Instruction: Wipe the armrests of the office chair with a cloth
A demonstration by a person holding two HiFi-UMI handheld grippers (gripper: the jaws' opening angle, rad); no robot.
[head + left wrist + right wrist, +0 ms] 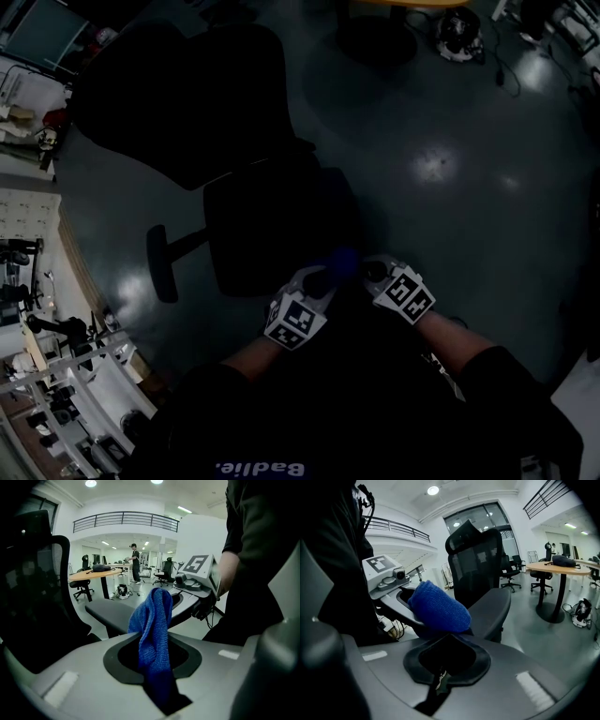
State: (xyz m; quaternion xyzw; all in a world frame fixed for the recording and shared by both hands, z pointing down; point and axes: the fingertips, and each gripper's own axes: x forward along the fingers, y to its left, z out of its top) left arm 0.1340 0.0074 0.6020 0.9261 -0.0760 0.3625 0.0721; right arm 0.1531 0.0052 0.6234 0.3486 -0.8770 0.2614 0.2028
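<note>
Our left gripper (319,279) has its jaws clenched on the blue cloth (154,630), which stands up out of them near an armrest (497,606) of the office chair (187,94). Our right gripper (373,273) sits just beside it, jaws pressed together, empty.

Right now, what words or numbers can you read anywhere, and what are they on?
"Badlie." upside down on the person's dark top; I'm unsure of the spelling.
Square markers on the left gripper and right gripper: patterns, no words.
Everything else: none readable.
</note>
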